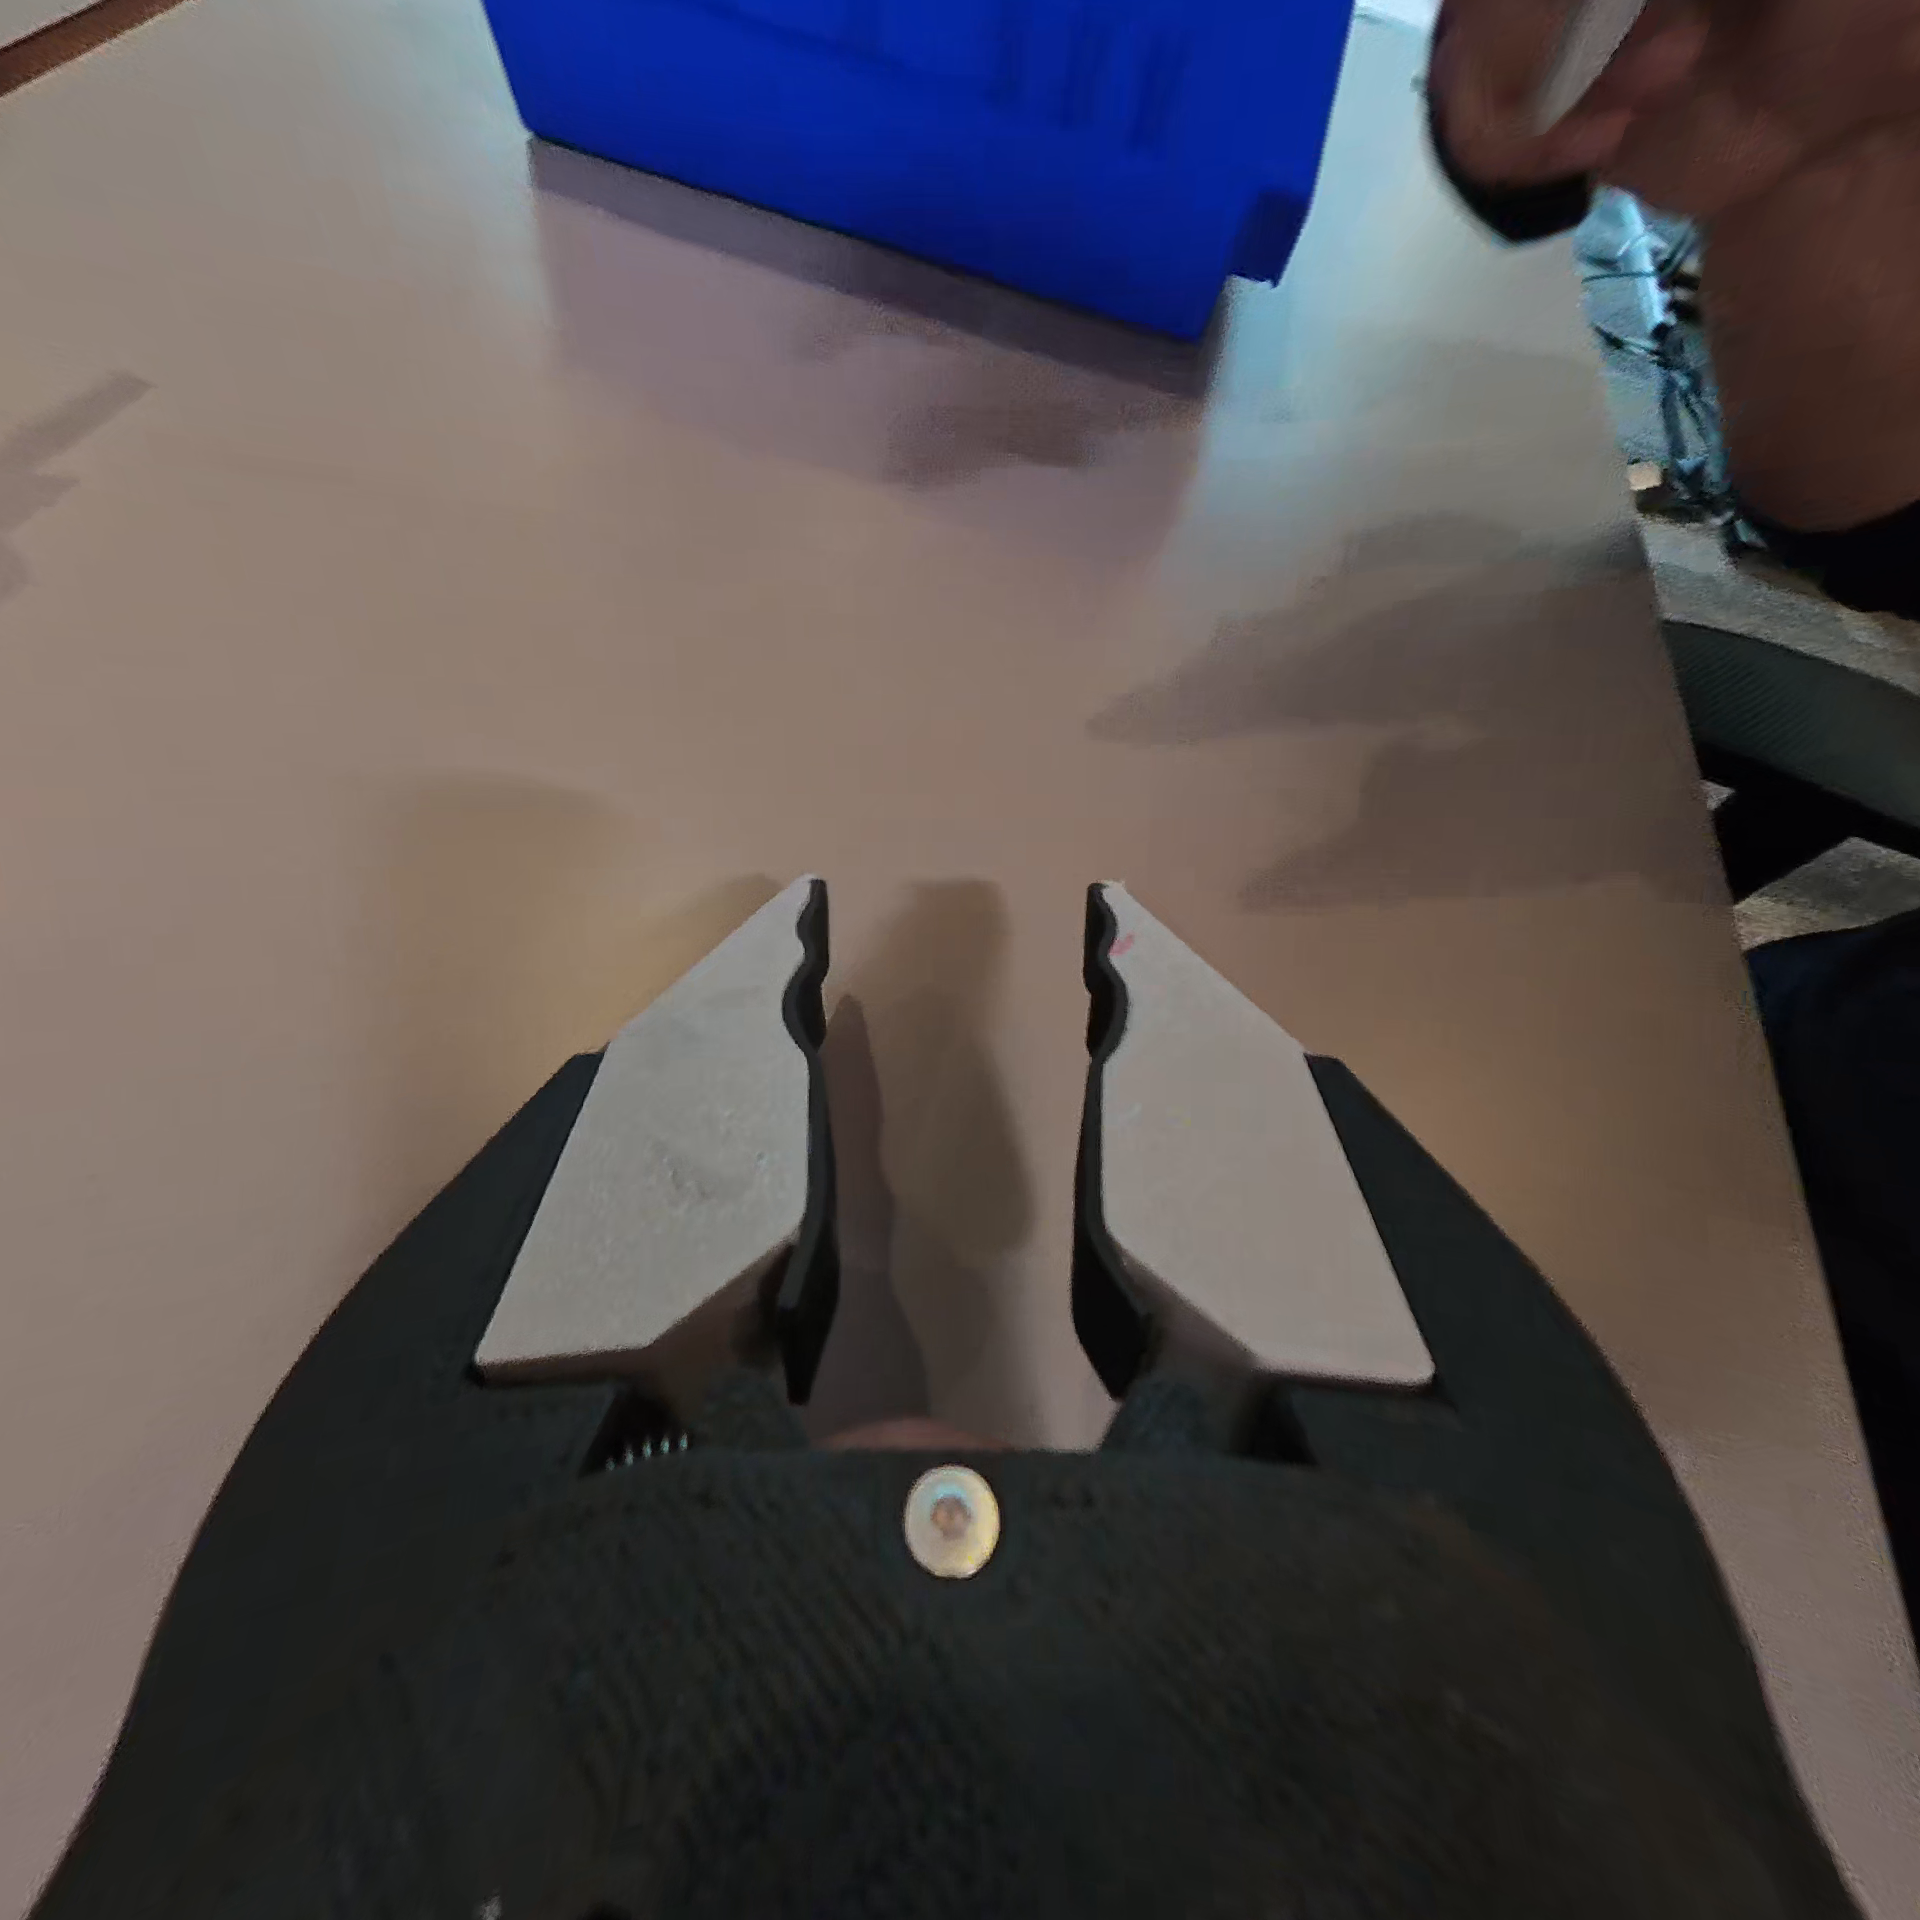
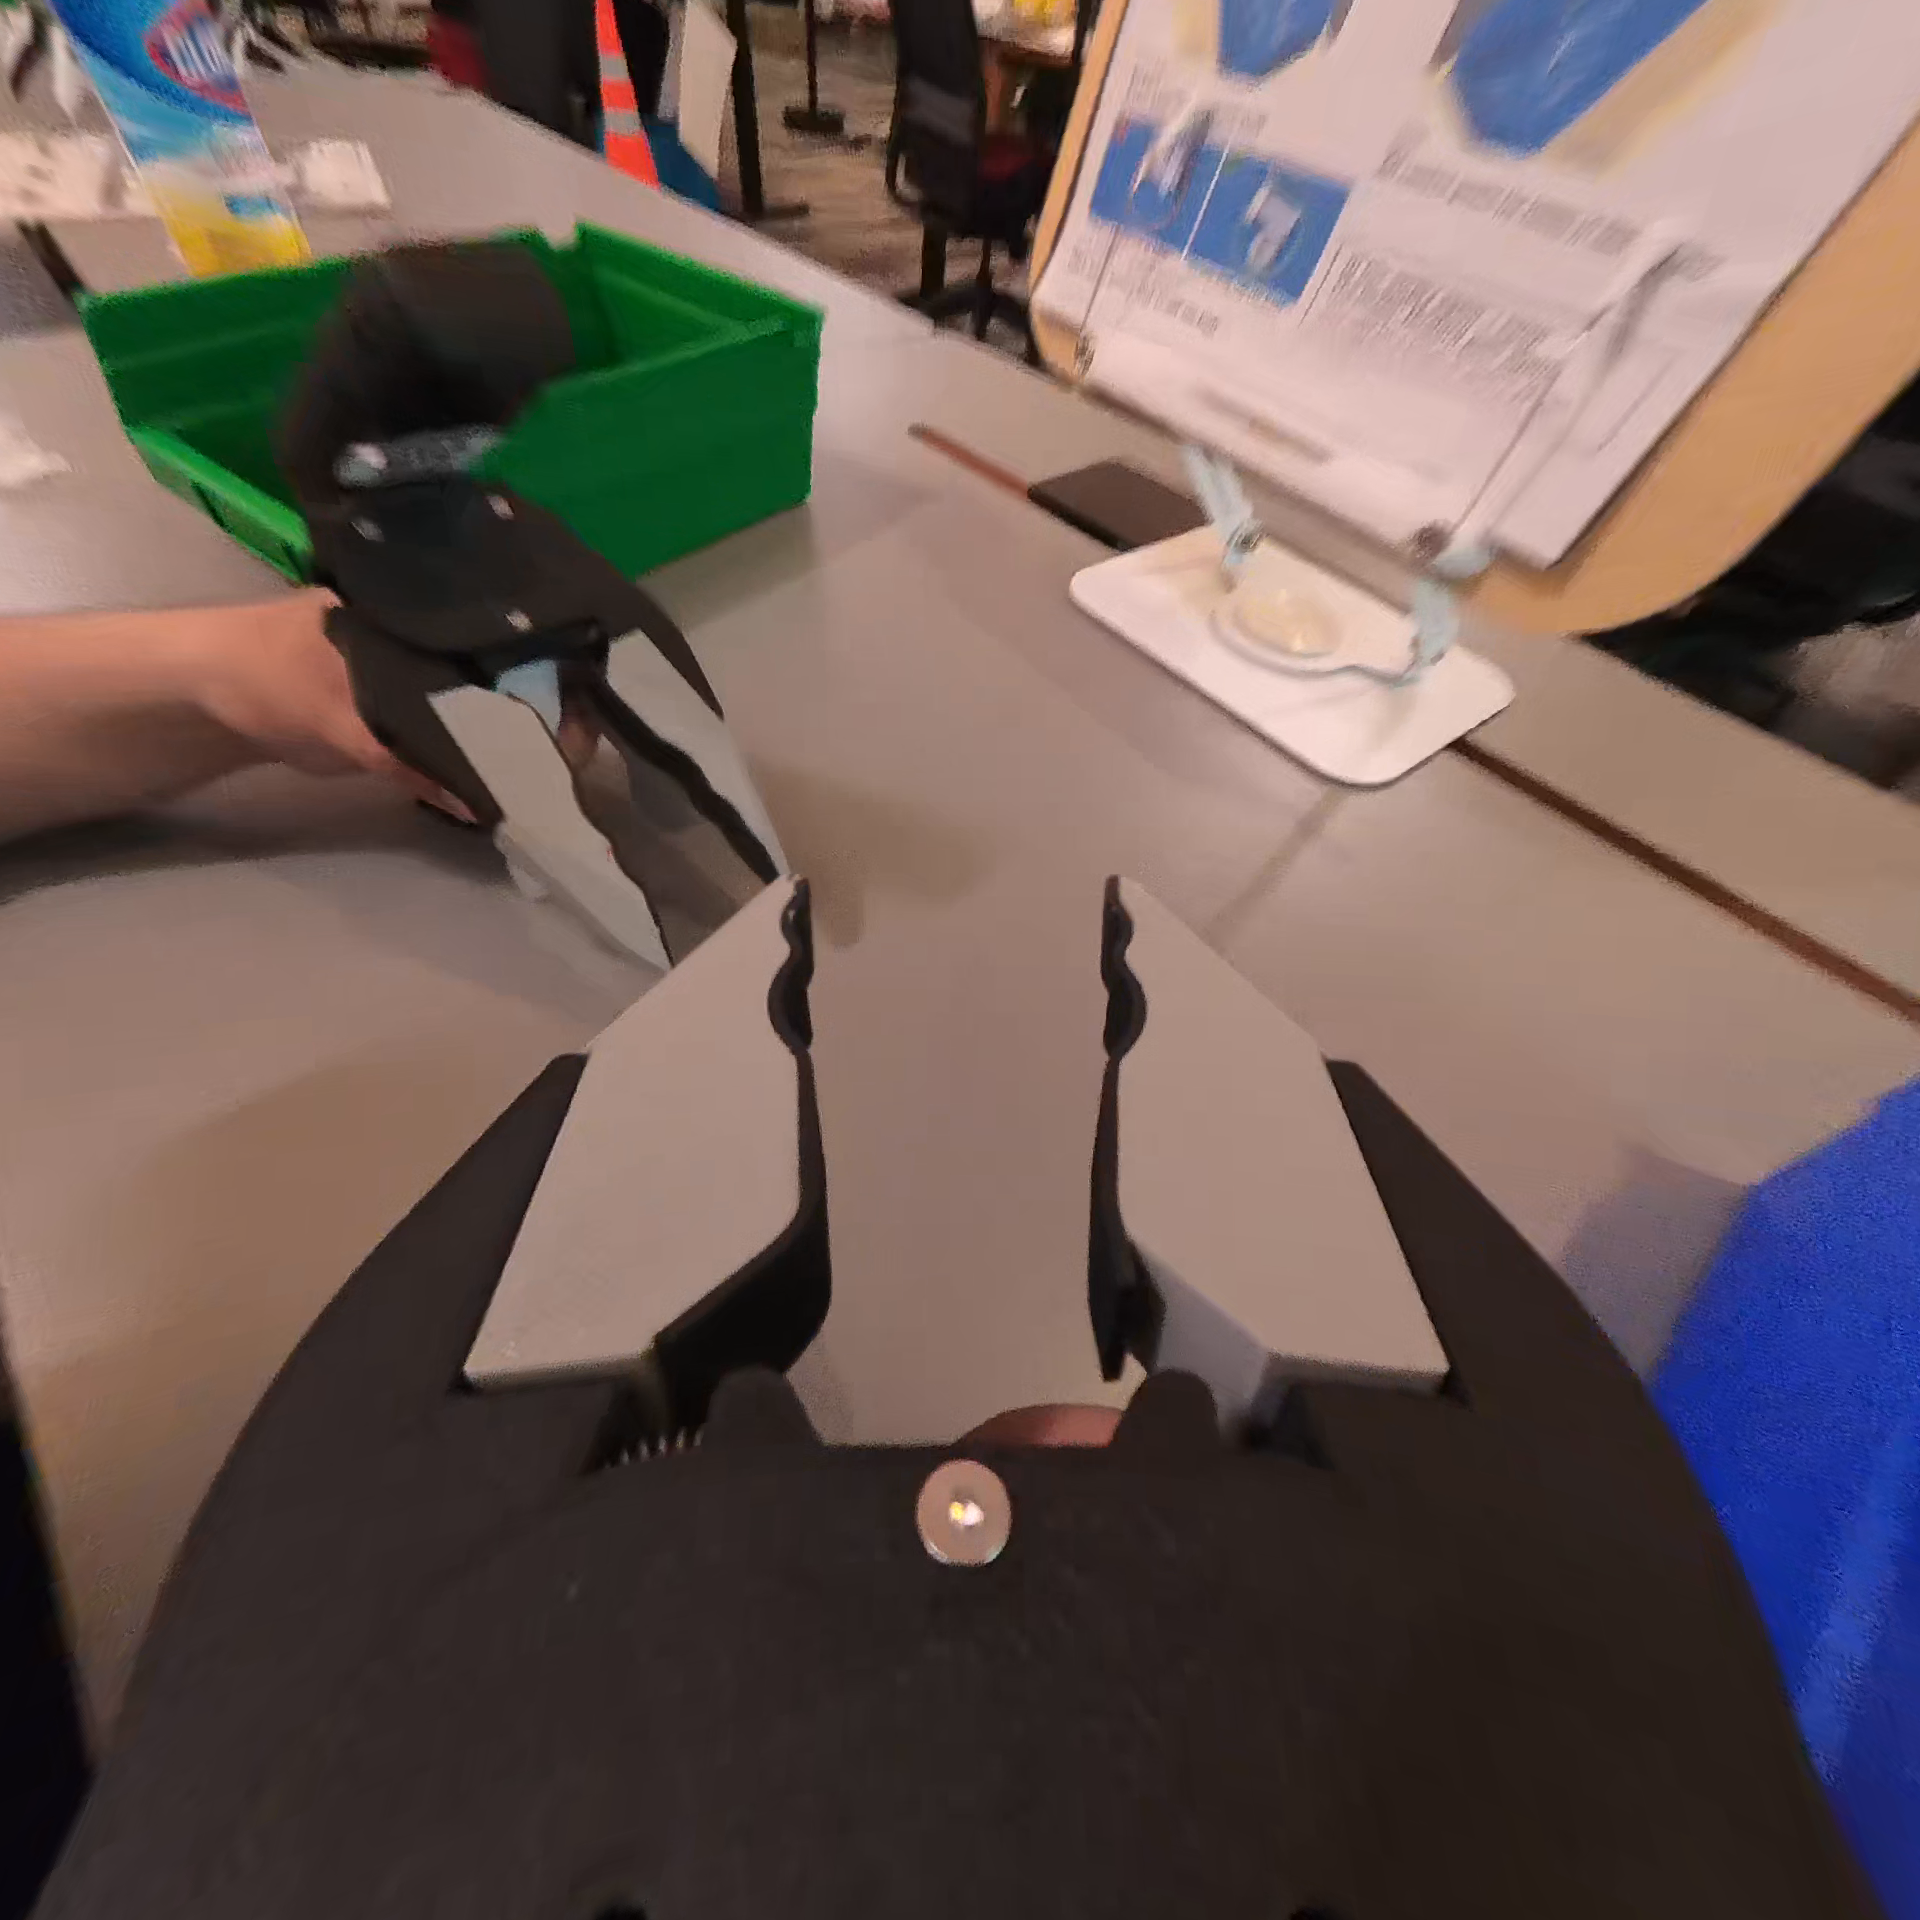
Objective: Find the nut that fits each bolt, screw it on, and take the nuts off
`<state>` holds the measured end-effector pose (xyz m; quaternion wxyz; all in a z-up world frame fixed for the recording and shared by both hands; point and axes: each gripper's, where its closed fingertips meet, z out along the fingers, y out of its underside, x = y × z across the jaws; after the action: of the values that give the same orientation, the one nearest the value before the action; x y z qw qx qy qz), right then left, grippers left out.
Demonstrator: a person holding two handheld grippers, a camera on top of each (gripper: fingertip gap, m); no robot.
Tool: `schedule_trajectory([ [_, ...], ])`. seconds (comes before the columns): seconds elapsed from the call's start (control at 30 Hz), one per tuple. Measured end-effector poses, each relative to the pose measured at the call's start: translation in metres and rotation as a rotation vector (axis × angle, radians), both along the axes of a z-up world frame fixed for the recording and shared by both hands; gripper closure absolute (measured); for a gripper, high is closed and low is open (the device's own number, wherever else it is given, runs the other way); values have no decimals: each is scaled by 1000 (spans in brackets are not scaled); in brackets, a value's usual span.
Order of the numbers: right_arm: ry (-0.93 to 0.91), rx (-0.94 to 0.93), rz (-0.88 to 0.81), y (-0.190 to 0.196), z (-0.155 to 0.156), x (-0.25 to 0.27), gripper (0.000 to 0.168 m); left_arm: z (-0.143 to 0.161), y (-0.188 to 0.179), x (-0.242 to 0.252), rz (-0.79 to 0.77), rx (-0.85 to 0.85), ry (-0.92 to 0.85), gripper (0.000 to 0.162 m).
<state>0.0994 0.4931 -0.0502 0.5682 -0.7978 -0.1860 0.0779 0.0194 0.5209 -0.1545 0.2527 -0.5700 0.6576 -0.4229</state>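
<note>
Left wrist view: the left gripper [image 1: 956, 904] hangs low over a bare tan table [image 1: 416, 623], its fingers [image 1: 707, 1122] apart with nothing between them. A blue bin [image 1: 935, 135] stands at the far end of the table. At the far right, a hand [image 1: 1621, 114] holds something white and black, blurred. No bolts or nuts show here.

Right wrist view: the right gripper [image 2: 956, 904] is over a grey table [image 2: 1039, 675], its jaws apart and empty. To the far left, the left gripper [image 2: 686, 894] is held by a hand [image 2: 281, 707], tips near the table, fingers apart. Behind it stands a green bin [image 2: 665, 416]; its contents cannot be seen. At the far right, a printed sheet [image 2: 1455, 239] leans on a white stand [image 2: 1299, 665]. A blue shape [image 2: 1808, 1455] fills the near right edge. No bolts or nuts are visible.
</note>
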Motion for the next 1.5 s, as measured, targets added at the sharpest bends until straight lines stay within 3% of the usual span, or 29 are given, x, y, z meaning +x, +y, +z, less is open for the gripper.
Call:
schedule_trajectory([
  [0.17,-66,18,2,43,-60,-6,115,-13,1,-1,6,56,66,114],
  [0.3,24,52,54,41,-60,-14,114,-26,-6,-2,-37,146,130,114],
  [0.43,-14,-26,42,40,-80,-8,109,-31,-10,-3,-61,197,149,117],
  [0.8,-64,-48,37,43,-86,-8,109,-30,-12,-4,-79,155,151,113],
  [1.1,-8,-44,-7,43,-82,2,109,-31,-8,-6,9,176,157,109],
  [1.2,-5,-44,-4,41,-82,0,111,-32,-17,-10,13,172,159,98],
  [1.3,0,-50,11,38,-83,-5,115,-35,-36,-19,-32,185,170,68],
  [1.4,-9,-52,27,36,-84,-9,115,-35,-37,-24,48,181,181,64],
  [1.47,-24,-53,38,35,-85,-12,114,-34,-42,-33,71,181,183,68],
  [1.5,-35,-52,40,35,-85,-13,114,-33,-45,-40,73,172,182,78],
])
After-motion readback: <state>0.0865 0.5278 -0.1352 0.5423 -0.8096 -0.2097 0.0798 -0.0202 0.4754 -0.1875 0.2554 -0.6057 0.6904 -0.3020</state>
